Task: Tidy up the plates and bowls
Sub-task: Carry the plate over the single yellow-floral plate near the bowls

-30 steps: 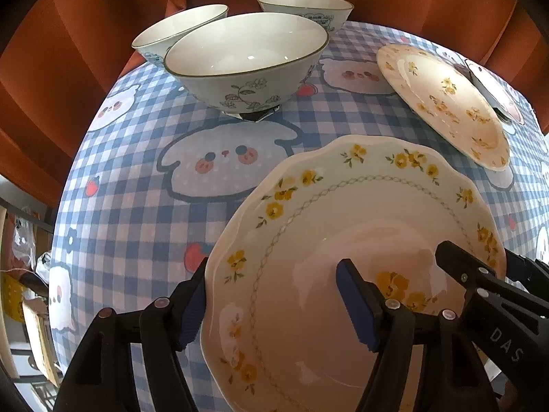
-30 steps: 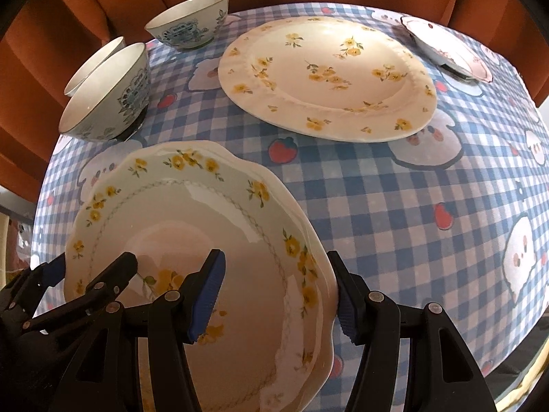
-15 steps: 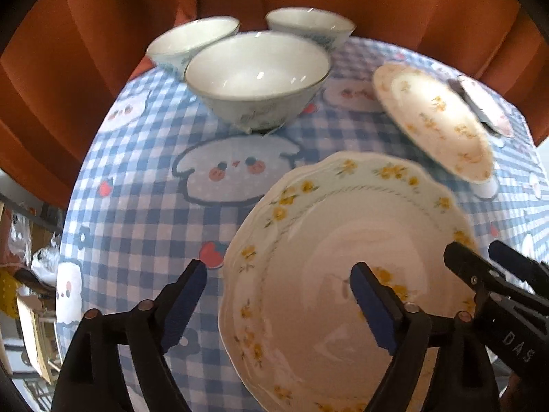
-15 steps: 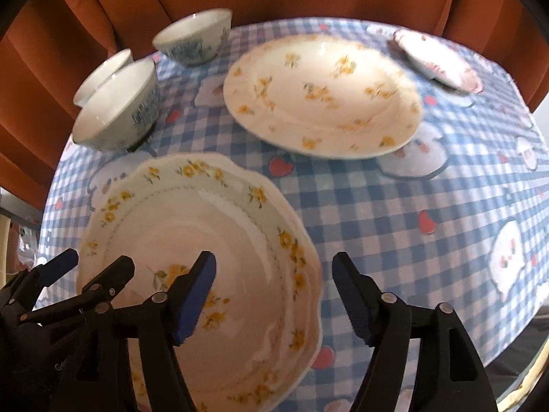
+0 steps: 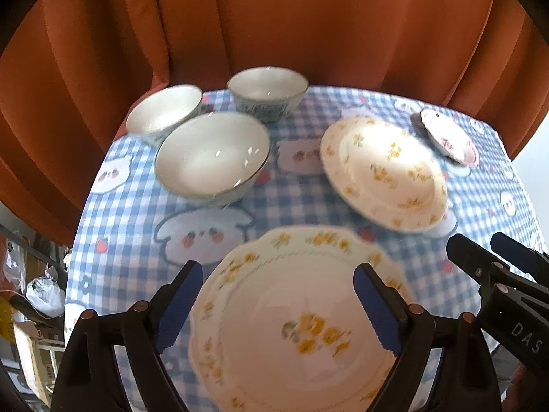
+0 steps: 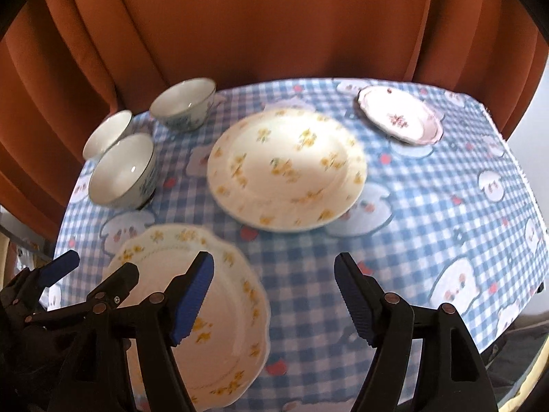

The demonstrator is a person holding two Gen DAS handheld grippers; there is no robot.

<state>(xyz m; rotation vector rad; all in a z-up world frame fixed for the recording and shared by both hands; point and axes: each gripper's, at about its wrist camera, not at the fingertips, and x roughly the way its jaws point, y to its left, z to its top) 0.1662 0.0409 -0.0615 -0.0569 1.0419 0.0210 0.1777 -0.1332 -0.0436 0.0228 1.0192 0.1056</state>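
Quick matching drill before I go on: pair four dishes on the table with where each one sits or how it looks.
Things:
1. scalloped yellow-flower plate
2. round yellow-flower plate
3. small pink-flower plate
4. largest bowl

Descriptions:
A. far right corner of the checked tablecloth
B. nearest the grippers, wavy rim
C. plain white inside, thin dark rim line, left side
D. middle of the table, smooth round rim

Pairs: 1-B, 2-D, 3-A, 4-C
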